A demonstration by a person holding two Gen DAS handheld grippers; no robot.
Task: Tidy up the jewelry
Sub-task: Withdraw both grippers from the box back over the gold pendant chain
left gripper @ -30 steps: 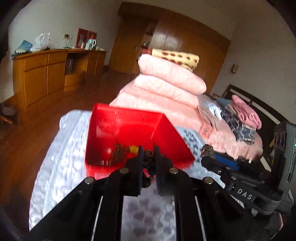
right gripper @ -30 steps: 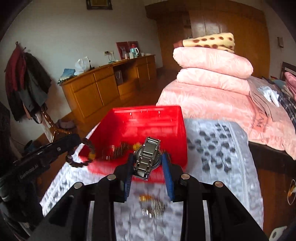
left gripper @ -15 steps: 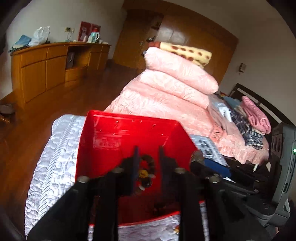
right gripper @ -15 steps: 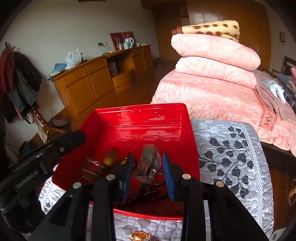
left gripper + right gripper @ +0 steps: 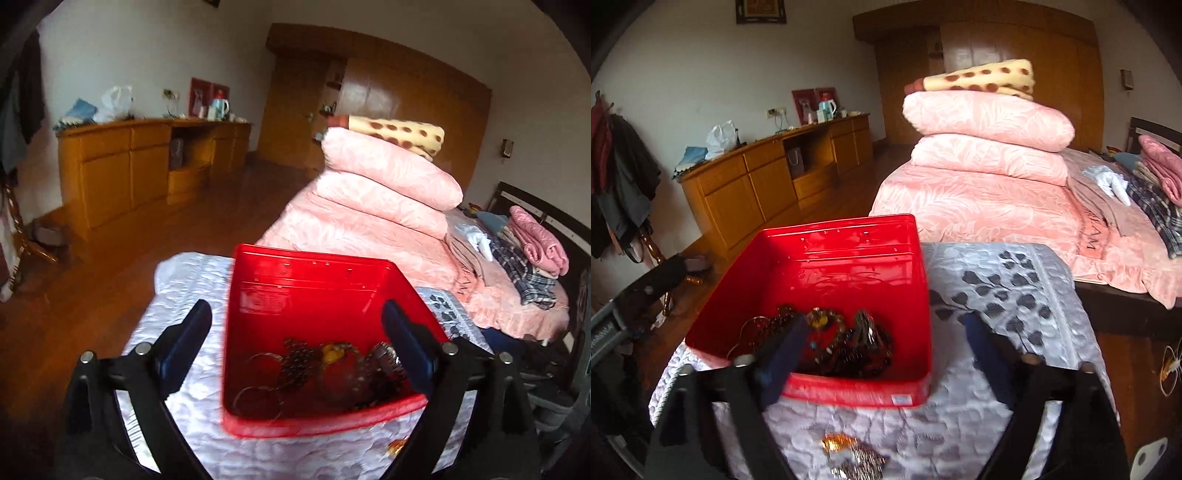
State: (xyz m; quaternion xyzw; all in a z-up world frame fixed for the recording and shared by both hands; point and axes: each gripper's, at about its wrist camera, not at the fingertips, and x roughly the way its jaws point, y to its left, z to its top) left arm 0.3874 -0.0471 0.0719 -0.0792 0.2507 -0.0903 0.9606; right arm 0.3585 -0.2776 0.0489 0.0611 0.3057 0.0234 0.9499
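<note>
Claws both hover empty, spread wide: the left claw (image 5: 297, 345) straddles the 1 red box (image 5: 314, 280), the right claw (image 5: 882, 341) sits at its near right corner. Tangled jewelry (image 5: 846, 341) fills the box's near end; 1 gold piece (image 5: 849, 452) lies on the quilted cover (image 5: 997, 288).

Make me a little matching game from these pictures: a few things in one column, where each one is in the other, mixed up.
Things:
1. watch
2. gold piece
3. spotted blanket
4. white plastic bag

Places:
A. on the wooden sideboard
B. inside the red box
C. on top of the pink pillows
D. on the quilt, in front of the box

Pairs: 1-B, 2-D, 3-C, 4-A
</note>
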